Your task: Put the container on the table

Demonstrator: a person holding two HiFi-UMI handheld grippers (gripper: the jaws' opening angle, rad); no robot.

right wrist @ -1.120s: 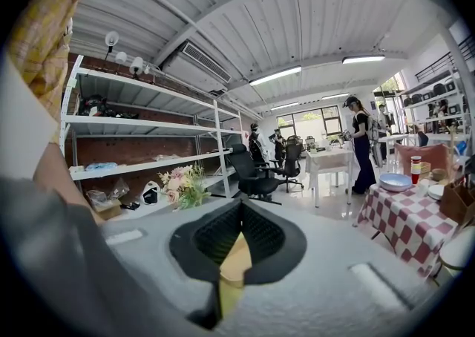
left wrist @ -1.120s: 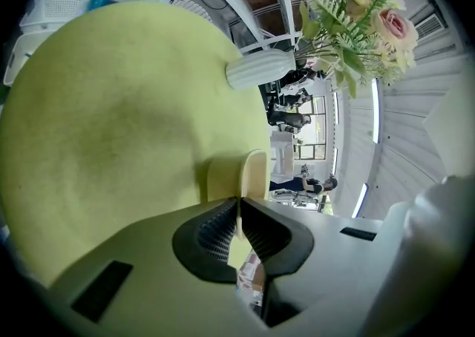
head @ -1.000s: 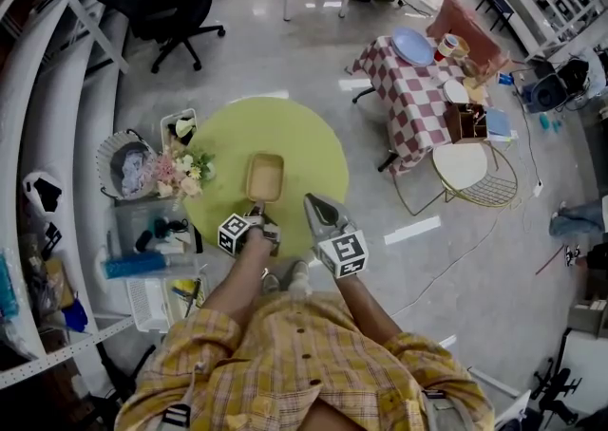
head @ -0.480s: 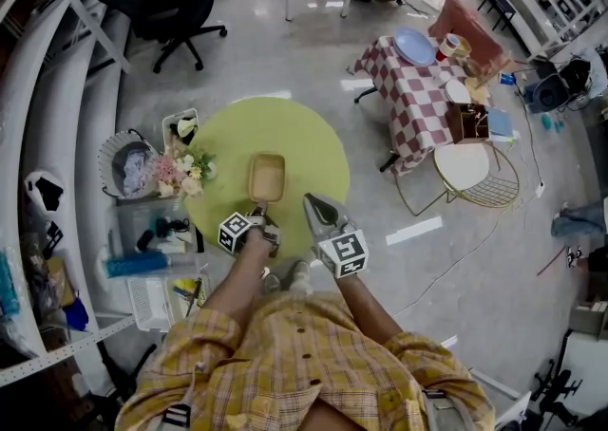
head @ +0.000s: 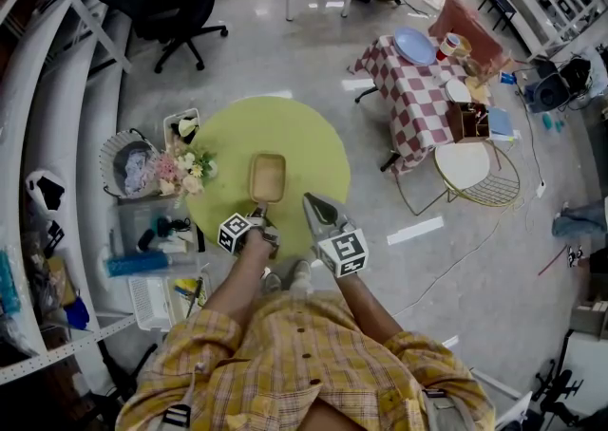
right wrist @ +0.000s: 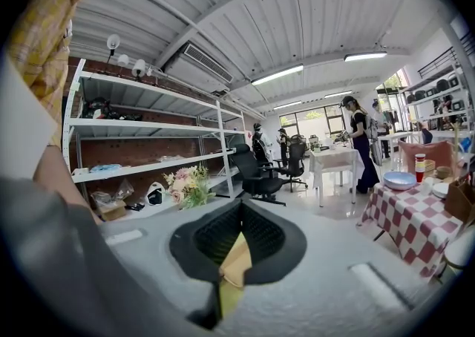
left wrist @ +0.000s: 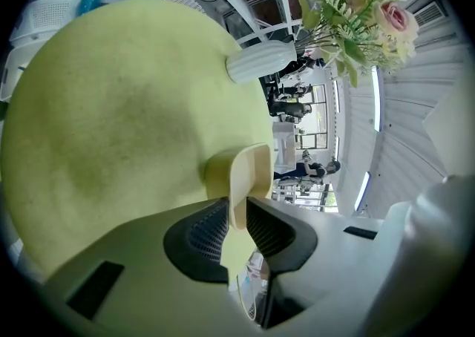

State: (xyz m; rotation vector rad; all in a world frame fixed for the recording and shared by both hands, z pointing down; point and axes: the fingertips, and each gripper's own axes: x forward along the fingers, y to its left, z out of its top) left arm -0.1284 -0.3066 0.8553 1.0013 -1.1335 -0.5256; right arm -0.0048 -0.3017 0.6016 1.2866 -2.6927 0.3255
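One container [head: 267,178] on one table [head: 304,135] pointed lengthwise away from the person. The left gripper [head: 257,215] pinched its near rim, and the right gripper [head: 311,201] was closed on nothing.

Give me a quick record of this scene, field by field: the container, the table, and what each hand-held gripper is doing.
container: tan, open-topped, rectangular
table: round, green, with the container over its middle
contact with table: cannot tell
left hand-held gripper: jaws closed on the container's near rim
right hand-held gripper: jaws together, holding nothing, to the right of the container
nearby: white vase of flowers at the table's left edge
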